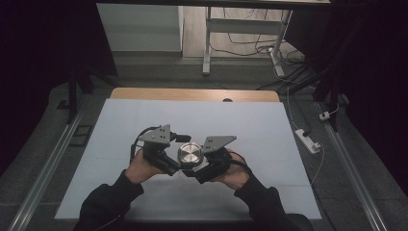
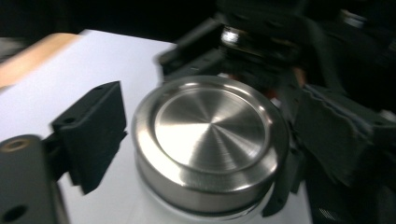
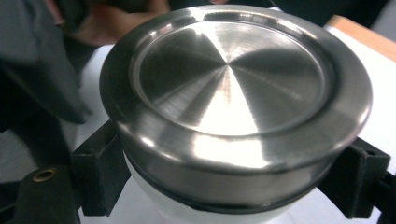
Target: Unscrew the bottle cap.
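A white jar with a brushed steel lid (image 1: 190, 155) stands on the white sheet between my two grippers. My right gripper (image 3: 229, 186) is shut on the jar's white body just under the lid (image 3: 233, 79), one black jaw on each side. My left gripper (image 2: 187, 154) is open around the lid (image 2: 210, 130): its left jaw stands clearly off the rim, while its right jaw sits close beside the rim. In the high view the left gripper (image 1: 174, 166) comes at the jar from the left and the right gripper (image 1: 202, 171) from the right.
The white sheet (image 1: 144, 120) covers most of a wooden table (image 1: 192, 94). Metal rails (image 1: 356, 163) run along both sides on the floor. A white power strip (image 1: 308, 140) and cables lie to the right, with a desk frame (image 1: 208, 43) beyond the table.
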Motion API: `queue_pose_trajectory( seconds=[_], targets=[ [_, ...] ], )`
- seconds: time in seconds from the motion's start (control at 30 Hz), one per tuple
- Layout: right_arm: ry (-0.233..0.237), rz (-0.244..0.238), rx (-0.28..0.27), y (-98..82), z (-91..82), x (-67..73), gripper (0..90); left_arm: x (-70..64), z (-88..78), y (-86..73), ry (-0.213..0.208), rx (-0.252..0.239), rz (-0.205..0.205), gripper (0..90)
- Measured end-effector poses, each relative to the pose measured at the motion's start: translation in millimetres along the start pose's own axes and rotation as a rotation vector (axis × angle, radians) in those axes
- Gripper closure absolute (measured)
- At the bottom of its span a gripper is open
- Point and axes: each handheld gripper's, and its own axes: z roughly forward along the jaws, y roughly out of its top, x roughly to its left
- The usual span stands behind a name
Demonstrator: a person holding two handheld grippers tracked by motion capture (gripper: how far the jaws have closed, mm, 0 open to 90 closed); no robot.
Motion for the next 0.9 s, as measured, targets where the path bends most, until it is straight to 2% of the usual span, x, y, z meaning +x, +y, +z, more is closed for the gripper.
queue_pose_trajectory(
  seconds=[0.13, 0.27, 0.37, 0.43, 0.53, 0.57, 0.6, 0.63, 0.67, 0.7, 0.73, 0.77, 0.83, 0.87, 0.9],
  targets=[
    [0.037, -0.03, 0.014, 0.9, 3.3, 5.8, 14.5, 0.7, 3.4, -3.9, -0.049, 0.034, 0.035, 17.4],
    [0.023, -0.03, 0.016, 1.1, 2.6, 5.8, 14.6, -3.2, 4.5, -3.4, 0.003, 0.016, 0.038, 20.1],
    [-0.005, -0.011, 0.004, 1.1, 1.5, 3.9, 14.6, -6.3, 8.0, -2.1, 0.077, -0.004, 0.003, 20.2],
    [-0.041, 0.005, -0.001, 0.4, 1.0, 1.7, 14.6, -10.0, 12.5, -0.7, 0.154, -0.016, -0.032, 20.2],
    [-0.102, 0.044, -0.007, -1.1, 0.9, -1.7, 14.5, -18.0, 21.8, 1.1, 0.294, -0.018, -0.079, 20.1],
    [-0.125, 0.052, -0.003, -1.5, 1.1, -2.3, 14.6, -20.0, 24.7, 1.4, 0.324, -0.017, -0.093, 20.0],
    [-0.137, 0.06, -0.005, -2.2, 1.6, -2.7, 14.5, -20.5, 26.3, 1.8, 0.333, -0.019, -0.1, 19.8],
    [-0.143, 0.064, -0.007, -3.3, 1.5, -3.5, 14.5, -19.1, 26.2, 2.3, 0.317, -0.027, -0.107, 19.4],
    [-0.142, 0.069, -0.01, -3.9, 1.6, -3.8, 14.6, -15.9, 24.8, 3.0, 0.271, -0.039, -0.121, 15.3],
    [-0.14, 0.068, -0.01, -3.9, 1.5, -3.8, 14.5, -13.5, 21.8, 3.7, 0.243, -0.054, -0.134, 9.3],
    [-0.137, 0.067, -0.008, -3.7, 1.5, -3.5, 14.5, -11.6, 17.0, 4.1, 0.224, -0.07, -0.131, 7.2],
    [-0.127, 0.065, -0.007, -3.4, 1.3, -3.5, 14.5, -9.6, 12.0, 4.7, 0.188, -0.081, -0.121, 7.2],
    [-0.095, 0.059, -0.009, -2.9, 1.0, -3.2, 14.6, -6.9, 2.8, 5.8, 0.155, -0.081, -0.098, 6.9],
    [-0.083, 0.055, -0.01, -2.4, 0.8, -2.4, 14.5, -5.2, -0.7, 6.0, 0.107, -0.068, -0.077, 7.7],
    [-0.067, 0.046, -0.012, -1.8, 0.9, -1.8, 14.5, -4.9, -3.3, 5.9, 0.096, -0.051, -0.053, 9.1]
  ],
)
